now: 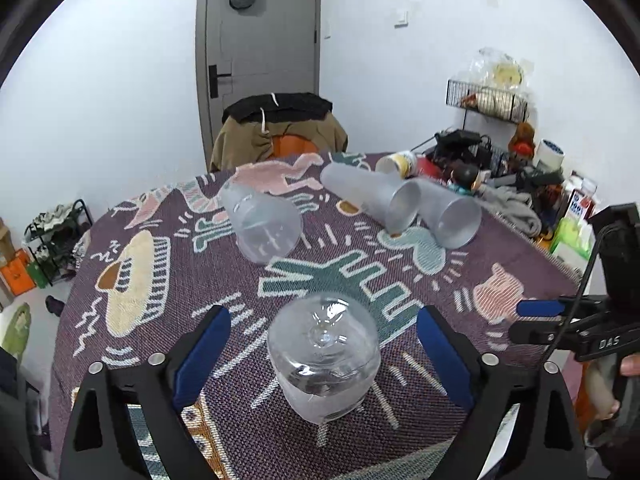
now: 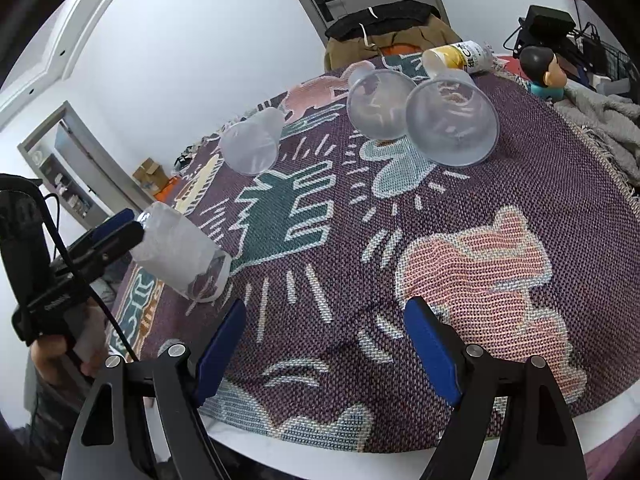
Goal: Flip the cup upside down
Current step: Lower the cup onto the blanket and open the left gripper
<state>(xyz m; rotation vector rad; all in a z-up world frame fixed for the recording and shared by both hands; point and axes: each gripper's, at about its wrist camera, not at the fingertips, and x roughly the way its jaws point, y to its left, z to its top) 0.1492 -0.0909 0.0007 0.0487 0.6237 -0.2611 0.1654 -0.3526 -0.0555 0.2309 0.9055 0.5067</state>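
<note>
A clear plastic cup (image 1: 324,354) stands upside down on the patterned cloth, rim on the cloth, base up. My left gripper (image 1: 324,344) is open, its blue pads on either side of the cup and apart from it. The same cup shows in the right wrist view (image 2: 180,256), with the left gripper (image 2: 120,228) around its top. My right gripper (image 2: 326,344) is open and empty above the cloth near the table's front edge. Three more frosted cups lie on their sides: one at the left (image 1: 262,222), two side by side at the right (image 1: 374,198) (image 1: 450,214).
A yellow-labelled bottle (image 1: 398,162) lies at the far edge. Clutter, a doll (image 2: 544,68) and a grey cloth (image 2: 604,120) crowd the far right of the table. A chair draped with clothes (image 1: 280,128) stands behind the table.
</note>
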